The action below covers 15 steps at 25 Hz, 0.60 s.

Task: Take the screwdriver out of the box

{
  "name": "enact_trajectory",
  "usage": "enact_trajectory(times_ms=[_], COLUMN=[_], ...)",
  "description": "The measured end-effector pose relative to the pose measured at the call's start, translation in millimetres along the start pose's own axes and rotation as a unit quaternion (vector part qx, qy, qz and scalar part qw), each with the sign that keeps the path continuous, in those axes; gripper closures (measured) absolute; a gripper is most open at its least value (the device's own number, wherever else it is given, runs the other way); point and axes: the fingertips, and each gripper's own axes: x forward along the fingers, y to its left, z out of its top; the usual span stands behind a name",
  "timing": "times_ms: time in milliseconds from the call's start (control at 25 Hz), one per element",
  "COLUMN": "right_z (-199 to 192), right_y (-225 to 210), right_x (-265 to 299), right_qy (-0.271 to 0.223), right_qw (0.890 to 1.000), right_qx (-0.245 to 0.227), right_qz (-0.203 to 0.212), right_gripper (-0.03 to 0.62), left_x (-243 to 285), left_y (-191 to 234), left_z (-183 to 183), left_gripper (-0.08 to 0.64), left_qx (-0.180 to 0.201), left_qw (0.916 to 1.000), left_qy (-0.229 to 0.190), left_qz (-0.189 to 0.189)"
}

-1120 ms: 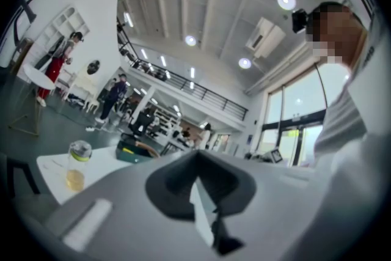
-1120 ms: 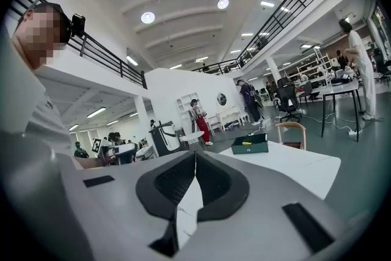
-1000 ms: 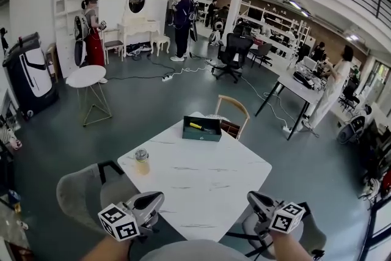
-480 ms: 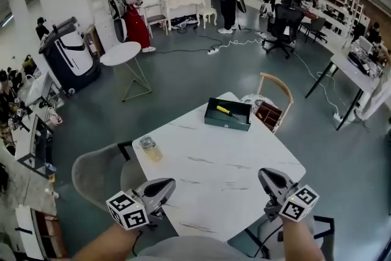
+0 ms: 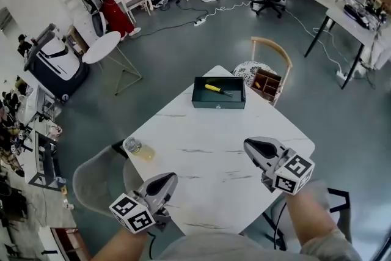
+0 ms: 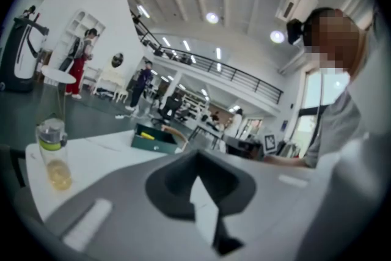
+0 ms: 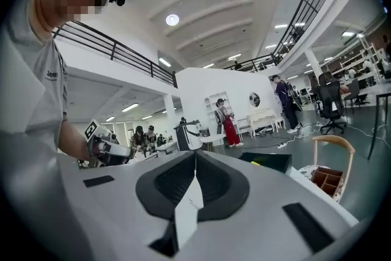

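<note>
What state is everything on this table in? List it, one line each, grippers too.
Dark green open-topped box: upright at the white table's far edge.
Yellow-handled screwdriver: lying inside the box, untouched.
Small glass jar of yellowish liquid: upright, capped.
Left gripper: shut, empty.
Right gripper: shut, empty.

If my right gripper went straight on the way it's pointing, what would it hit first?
Probably nothing soon: the right gripper points low across the white table, passing left of the green box. The way looks free to the far edge, though depth is unclear.
</note>
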Motion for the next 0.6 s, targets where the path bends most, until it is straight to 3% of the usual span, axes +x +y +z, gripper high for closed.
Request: enact_trajectory(times_ms=[360, 600], right_z=[-21.5, -39.4], right_y=[-30.2, -74.9], right_x=[53.0, 100.3], right_qy=[0.089, 0.171], right_qw=[0.995, 0.984], right_qx=[-0.004, -0.032], right_qz=[-0.036, -0.041], right_gripper=[0.583, 0.583], left_x=[52.4, 81.1], left_y=[41.2, 70.0], left_z=[12.0, 18.2], left_gripper=[0.555, 0.555], left_qx=[0.009, 0.02], left_qw=[0.9985, 0.9982], left_qy=[-0.004, -0.016], left_qz=[-0.054, -0.054])
